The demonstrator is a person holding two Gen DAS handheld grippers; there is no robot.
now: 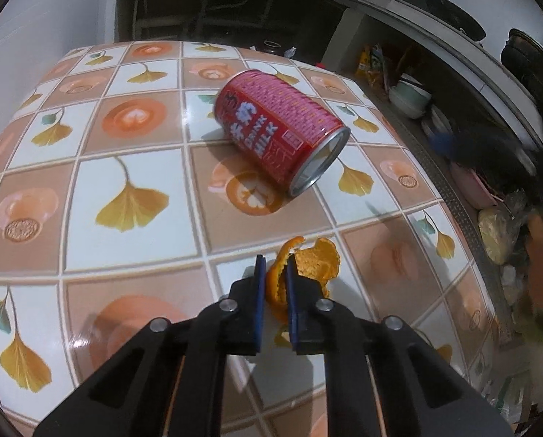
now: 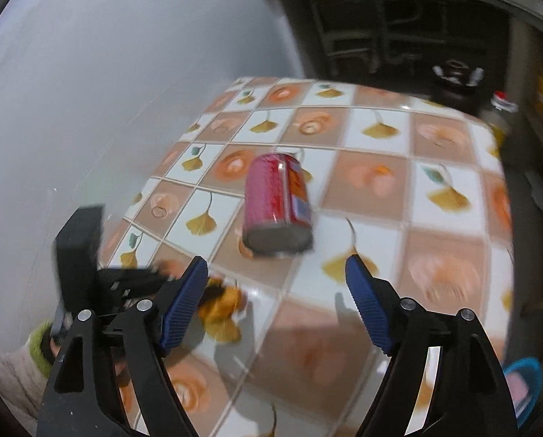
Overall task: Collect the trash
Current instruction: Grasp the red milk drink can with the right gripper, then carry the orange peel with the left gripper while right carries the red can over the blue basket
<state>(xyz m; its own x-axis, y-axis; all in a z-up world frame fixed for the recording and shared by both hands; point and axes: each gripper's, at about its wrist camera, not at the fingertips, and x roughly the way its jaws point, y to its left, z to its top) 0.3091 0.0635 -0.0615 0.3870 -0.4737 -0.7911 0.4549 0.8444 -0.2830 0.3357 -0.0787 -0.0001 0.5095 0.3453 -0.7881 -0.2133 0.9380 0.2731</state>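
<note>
Closest to the lens was the left gripper (image 1: 273, 269), down low over the table, with its blue pads (image 1: 260, 291) pinched onto a piece of orange peel (image 1: 308, 266). Most of the peel curled out to the right of the jaws and still sat on the tablecloth (image 1: 133, 167), the one with the ginkgo leaf and coffee cup squares.

Beyond it, around the middle of the table, lay a red milk can (image 1: 282, 127) on its side. From the left wrist view its long axis ran diagonally: one end pointed away toward the far left, and the silver end faced the near right, toward the table's right edge. "DRINK MILK" was readable along its side. It was well clear of the peel, nothing touching it.

The right wrist view was pretty blurry. The right gripper (image 2: 277, 276) had its jaws spread wide with nothing between them, hanging above the table, and the can (image 2: 277, 204) lay ahead of it with its grey end facing the camera. At the left of that view you could see the left gripper (image 2: 155, 276) on the peel (image 2: 222, 304), plus a bit of green cuff (image 2: 40, 346) on the person holding it.
</note>
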